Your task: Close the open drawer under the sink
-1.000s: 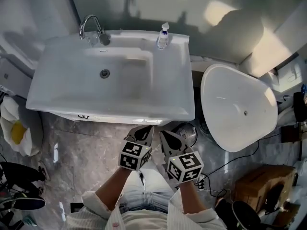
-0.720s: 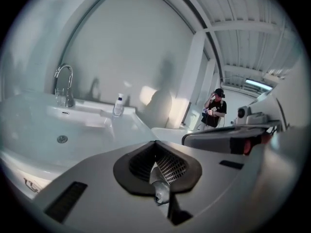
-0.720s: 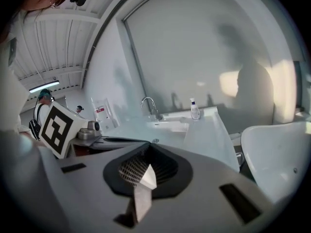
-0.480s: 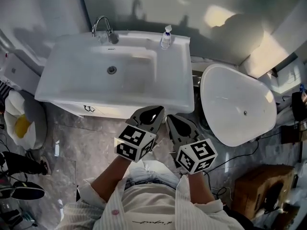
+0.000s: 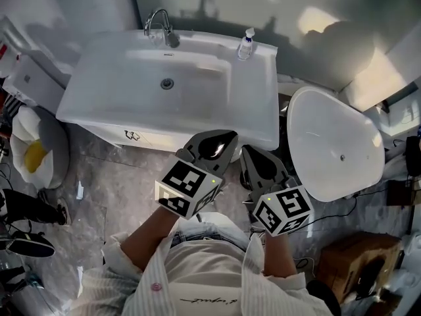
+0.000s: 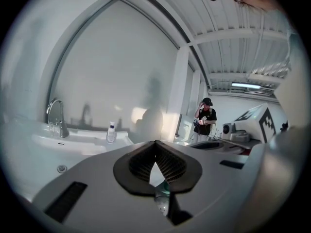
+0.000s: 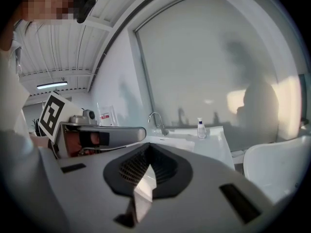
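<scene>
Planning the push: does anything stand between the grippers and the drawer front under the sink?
Nothing visible does. The left gripper and right gripper, both shut, hang before the sink; only floor shows between them and the drawer front.

— What do we see on the white sink (image 5: 99, 78)?
— A chrome tap (image 5: 161, 25) at its back edge and a small bottle (image 5: 245, 45) near the back right corner.
— And on the grey marbled floor (image 5: 99, 183)?
— We make out a cardboard box (image 5: 352, 259) at lower right, with a black cable (image 5: 332, 209) near it.
</scene>
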A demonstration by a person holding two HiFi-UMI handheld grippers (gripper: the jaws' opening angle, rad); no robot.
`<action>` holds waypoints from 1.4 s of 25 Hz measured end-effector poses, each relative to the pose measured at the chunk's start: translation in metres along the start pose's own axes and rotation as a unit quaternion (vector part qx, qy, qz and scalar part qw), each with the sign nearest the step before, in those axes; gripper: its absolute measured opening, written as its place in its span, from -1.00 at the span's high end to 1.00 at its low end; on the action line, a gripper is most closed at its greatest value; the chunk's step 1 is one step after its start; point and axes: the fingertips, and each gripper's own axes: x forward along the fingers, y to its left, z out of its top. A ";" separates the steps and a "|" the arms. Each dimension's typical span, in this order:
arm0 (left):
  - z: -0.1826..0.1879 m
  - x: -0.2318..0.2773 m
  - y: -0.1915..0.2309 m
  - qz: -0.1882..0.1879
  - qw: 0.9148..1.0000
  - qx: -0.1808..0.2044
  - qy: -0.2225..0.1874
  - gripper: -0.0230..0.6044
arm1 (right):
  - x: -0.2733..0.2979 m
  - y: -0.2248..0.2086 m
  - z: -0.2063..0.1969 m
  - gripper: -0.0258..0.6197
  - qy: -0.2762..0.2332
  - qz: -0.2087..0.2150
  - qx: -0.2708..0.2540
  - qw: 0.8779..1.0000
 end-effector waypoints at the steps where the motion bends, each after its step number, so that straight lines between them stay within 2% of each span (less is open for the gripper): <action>1: 0.001 -0.001 0.002 0.001 1.000 -0.002 -0.001 0.88 | 0.002 0.001 0.001 0.89 0.000 0.000 0.000 1.000; 6: 0.002 -0.004 0.009 -0.003 1.000 -0.006 0.004 0.88 | 0.008 0.004 0.006 0.89 -0.002 0.005 -0.003 1.000; 20: 0.018 0.001 0.016 -0.035 0.999 0.018 -0.015 0.88 | 0.017 0.000 0.002 0.89 0.017 0.005 -0.009 1.000; 35: 0.010 0.003 0.029 -0.035 0.999 0.013 0.003 0.88 | 0.031 0.001 0.000 0.89 0.031 0.021 -0.016 0.999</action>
